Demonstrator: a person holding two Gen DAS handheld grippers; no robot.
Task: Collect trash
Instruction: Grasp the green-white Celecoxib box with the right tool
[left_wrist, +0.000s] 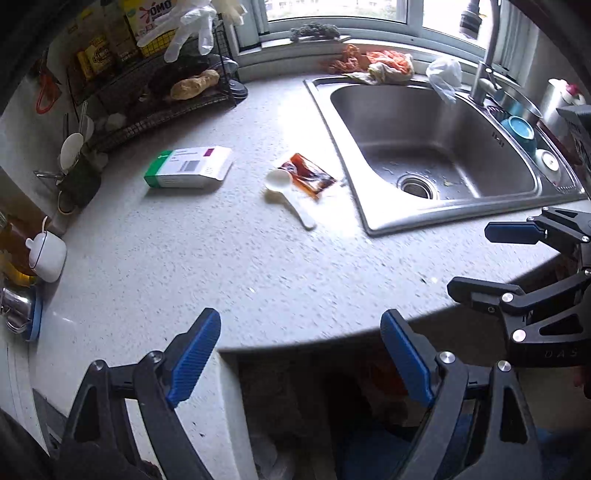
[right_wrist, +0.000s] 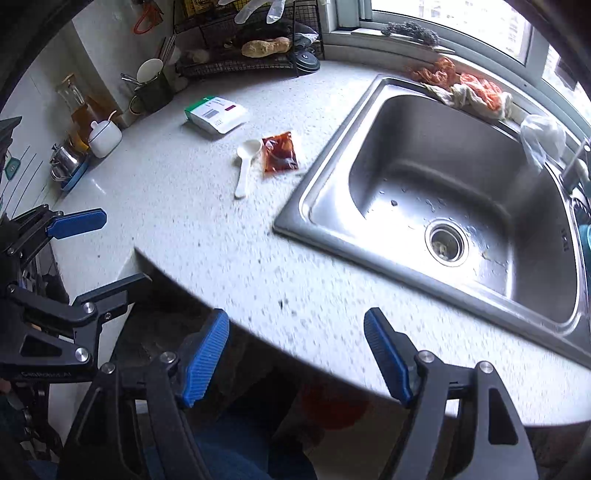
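Observation:
A red-brown sauce packet (left_wrist: 308, 173) (right_wrist: 279, 153) lies flat on the speckled counter (left_wrist: 221, 266) (right_wrist: 207, 206) left of the sink. A white plastic spoon (left_wrist: 286, 195) (right_wrist: 245, 164) lies beside it, its bowl touching the packet. A white and green cardboard box (left_wrist: 190, 167) (right_wrist: 216, 114) lies further left. My left gripper (left_wrist: 301, 354) is open and empty over the counter's front edge. My right gripper (right_wrist: 297, 358) is open and empty, also at the front edge. Each gripper shows in the other's view: the right one (left_wrist: 491, 258), the left one (right_wrist: 110, 251).
A steel sink (left_wrist: 436, 147) (right_wrist: 461, 192) fills the right side, with rags (left_wrist: 380, 64) (right_wrist: 469, 90) and a plastic bag (left_wrist: 445, 77) (right_wrist: 541, 138) behind it. A wire rack (left_wrist: 162, 88) (right_wrist: 251, 51), utensil cup (right_wrist: 151, 88) and white jar (left_wrist: 48, 254) (right_wrist: 105, 138) line the left wall.

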